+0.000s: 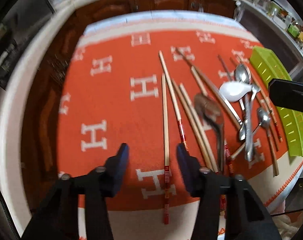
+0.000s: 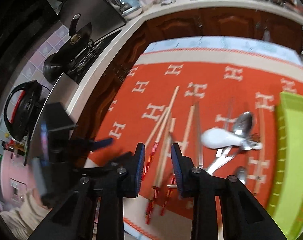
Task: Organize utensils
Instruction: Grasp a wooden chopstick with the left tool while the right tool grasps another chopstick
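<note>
Chopsticks of pale wood with red-striped ends [image 1: 165, 124] lie scattered across the orange cloth with white H letters [image 1: 111, 104] that covers our surface, most of them fanned out side by side. One of them runs straight up between the blue pads of our left tool [image 1: 152, 150], whose jaws stand wide apart above the cloth with nothing held.

To the right of the chopsticks we see a dark brown spoon [image 1: 208, 108], a white ceramic soup spoon [image 1: 234, 91] and several shiny metal spoons [image 1: 243, 76] crossing one another in a loose heap. Just beyond that heap, at the right edge of the surface, sits a lime-green slotted plastic tray [image 1: 295, 124]; no utensil shows inside the part we can see.

From the right wrist view, our right tool [image 2: 157, 152] hovers over the striped ends of two or three chopsticks, its jaws parted with a gap between them and gripping nothing. Both views are blurred, so we cannot tell whether its pads touch the wood. The left tool appears there too, low at the left side.
</note>
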{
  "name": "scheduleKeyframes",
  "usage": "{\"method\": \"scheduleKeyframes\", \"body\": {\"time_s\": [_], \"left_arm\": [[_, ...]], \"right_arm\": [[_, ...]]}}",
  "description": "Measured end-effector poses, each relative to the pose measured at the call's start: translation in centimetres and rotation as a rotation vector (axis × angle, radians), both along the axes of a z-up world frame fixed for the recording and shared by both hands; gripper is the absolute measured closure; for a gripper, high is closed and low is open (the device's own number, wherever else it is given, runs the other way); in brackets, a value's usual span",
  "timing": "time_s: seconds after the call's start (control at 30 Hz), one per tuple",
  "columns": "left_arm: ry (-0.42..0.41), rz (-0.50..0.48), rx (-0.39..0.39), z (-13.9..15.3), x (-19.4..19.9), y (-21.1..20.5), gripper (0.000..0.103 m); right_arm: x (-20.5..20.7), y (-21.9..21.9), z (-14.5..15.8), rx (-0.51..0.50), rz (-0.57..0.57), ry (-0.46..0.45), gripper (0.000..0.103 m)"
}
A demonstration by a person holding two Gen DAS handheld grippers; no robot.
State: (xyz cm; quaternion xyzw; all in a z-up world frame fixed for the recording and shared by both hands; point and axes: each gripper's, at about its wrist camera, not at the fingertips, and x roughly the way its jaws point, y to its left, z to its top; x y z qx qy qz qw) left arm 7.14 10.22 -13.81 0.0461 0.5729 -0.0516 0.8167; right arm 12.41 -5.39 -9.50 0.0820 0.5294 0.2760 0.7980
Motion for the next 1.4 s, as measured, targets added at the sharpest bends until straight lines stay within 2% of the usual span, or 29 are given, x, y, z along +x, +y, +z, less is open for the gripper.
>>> {"method": "scheduleKeyframes", "body": {"time_s": [0.07,0.23,0.6,0.63,0.67,0.7,0.83,1.03,1.2,1.4], "left_arm": [[0.041,0.005,-0.023,-1.5,0.6,0.1,0.067],[0.1,0.007,-0.059,-3.3,1.2,0.3,0.068],[0.087,-0.004,-0.039,-3.6,2.0,-0.1,0.069],[0.083,0.002,-0.037,-3.6,2.2,-0.1,0.073],[0.076,0.008,-0.029,-3.5,2.4,0.0,0.089],[0.075,0.012,-0.026,-3.5,2.4,0.1,0.099],[0.082,0.048,-0.044,-3.4,2.6,0.9,0.1],[0.049,0.125,-0.059,-2.4,1.5,3.9,0.1],[0.015,0.165,-0.084,-1.3,0.6,5.8,0.1],[-0.007,0.19,-0.098,-0.5,-0.5,6.9,0.1]], "right_arm": [[0.7,1.1,-1.3,0.011,0.002,0.029,0.077],[2.2,3.4,-5.0,0.034,0.009,0.121,0.078],[2.8,6.1,-7.9,0.089,0.016,0.228,0.081],[3.0,6.4,-8.2,0.089,0.011,0.235,0.081],[3.1,6.5,-8.5,0.091,0.006,0.243,0.081],[3.3,6.7,-8.8,0.094,-0.001,0.252,0.082],[4.1,7.2,-9.8,0.092,-0.028,0.283,0.082],[5.4,8.9,-11.7,-0.003,-0.057,0.304,0.084],[6.0,10.9,-13.0,-0.147,-0.07,0.273,0.085],[4.7,14.6,-12.8,-0.389,-0.049,0.1,0.087]]}}
